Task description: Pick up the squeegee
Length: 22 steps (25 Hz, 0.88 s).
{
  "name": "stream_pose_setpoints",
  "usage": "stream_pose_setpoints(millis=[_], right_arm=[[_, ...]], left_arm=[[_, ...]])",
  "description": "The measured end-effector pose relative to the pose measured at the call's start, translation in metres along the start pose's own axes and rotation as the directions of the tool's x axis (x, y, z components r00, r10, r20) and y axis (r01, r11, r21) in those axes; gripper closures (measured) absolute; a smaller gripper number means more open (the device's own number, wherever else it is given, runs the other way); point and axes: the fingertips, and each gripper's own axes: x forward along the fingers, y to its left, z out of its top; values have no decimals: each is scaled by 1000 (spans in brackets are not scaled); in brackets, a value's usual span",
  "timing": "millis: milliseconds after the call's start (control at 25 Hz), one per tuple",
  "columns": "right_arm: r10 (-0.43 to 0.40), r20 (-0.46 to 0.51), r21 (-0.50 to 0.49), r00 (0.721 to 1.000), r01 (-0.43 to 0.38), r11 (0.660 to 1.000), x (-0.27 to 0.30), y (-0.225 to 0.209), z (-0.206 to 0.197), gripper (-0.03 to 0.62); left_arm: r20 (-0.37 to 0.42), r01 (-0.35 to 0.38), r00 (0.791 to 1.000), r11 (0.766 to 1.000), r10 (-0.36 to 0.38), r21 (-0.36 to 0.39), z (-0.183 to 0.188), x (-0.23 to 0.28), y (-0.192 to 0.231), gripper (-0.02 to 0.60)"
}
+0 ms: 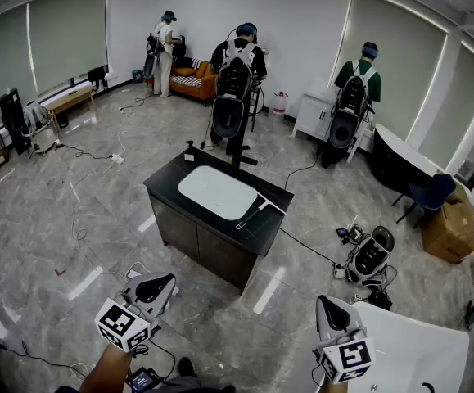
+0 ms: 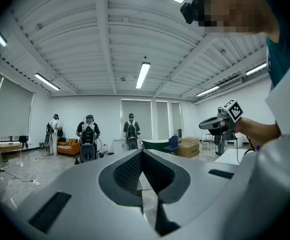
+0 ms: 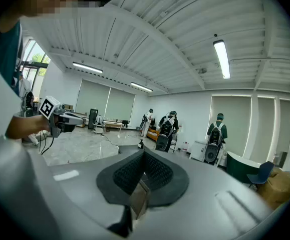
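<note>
The squeegee (image 1: 257, 211) lies on the right part of a black counter (image 1: 171, 178), beside the white basin (image 1: 216, 191) set into its top. Both grippers are held low and well short of the counter, pointing toward it. My left gripper (image 1: 164, 282) is at the lower left, its jaws shut with nothing between them (image 2: 141, 152). At the lower right, my right gripper (image 1: 325, 304) also has its jaws together and empty (image 3: 143, 154). Each gripper view shows the other gripper off to the side: the right gripper (image 2: 219, 123) and the left gripper (image 3: 60, 117).
Three people with backpack rigs (image 1: 235, 80) stand beyond the counter. A white table (image 1: 413, 354) sits under my right gripper. Cables (image 1: 306, 248) and a piece of equipment (image 1: 370, 258) lie on the floor at right. A cardboard box (image 1: 452, 229) is at far right and an orange sofa (image 1: 194, 82) against the back wall.
</note>
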Motion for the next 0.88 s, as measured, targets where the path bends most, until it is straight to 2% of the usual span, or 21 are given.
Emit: stream_pose_setpoints(millis=[400, 560, 880], right_arm=[[-4, -13, 16, 1000, 5, 1000, 47, 13, 2, 586], [-10, 1, 50, 1000, 10, 999, 70, 23, 2, 585], [-24, -5, 56, 1000, 24, 998, 118, 38, 14, 585]], left_arm=[[-9, 26, 1000, 1000, -26, -7, -14, 16, 42, 575], [-20, 52, 998, 999, -52, -9, -22, 22, 62, 575], [-23, 109, 994, 994, -109, -16, -28, 41, 99, 575]])
